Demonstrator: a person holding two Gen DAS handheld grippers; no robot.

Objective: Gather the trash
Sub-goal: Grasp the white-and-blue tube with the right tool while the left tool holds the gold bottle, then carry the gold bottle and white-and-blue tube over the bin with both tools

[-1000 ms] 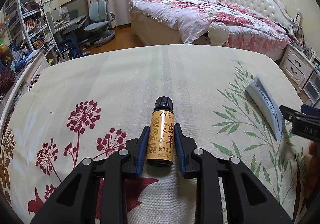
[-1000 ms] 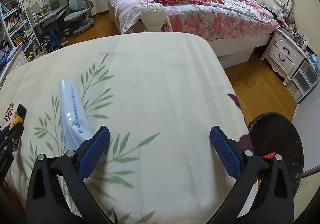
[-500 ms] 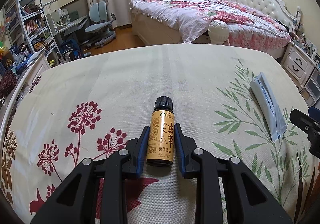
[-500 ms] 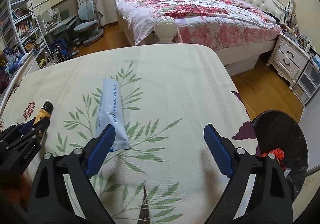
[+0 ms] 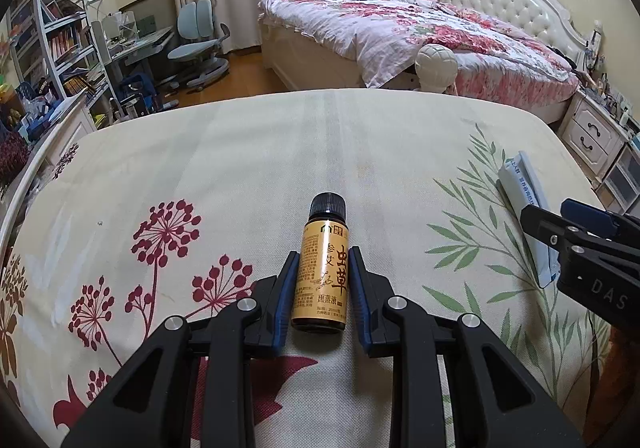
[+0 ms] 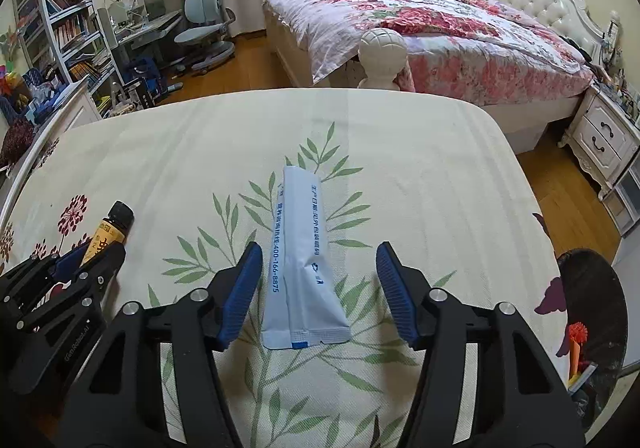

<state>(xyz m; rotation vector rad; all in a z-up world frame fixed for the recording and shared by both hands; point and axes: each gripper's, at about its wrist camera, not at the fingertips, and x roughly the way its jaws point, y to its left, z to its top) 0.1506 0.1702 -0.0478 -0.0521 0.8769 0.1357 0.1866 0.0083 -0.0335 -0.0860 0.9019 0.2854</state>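
Bottle (image 5: 322, 268) clamped in left hand-held gripper (image 5: 322, 288) — right hand-held gripper (image 6: 318, 288) closing, pads clear of sachet (image 6: 302, 264).

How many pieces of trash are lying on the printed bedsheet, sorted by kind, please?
Amber glass bottle with black cap: 1
Pale blue sachet packet: 1
Total: 2
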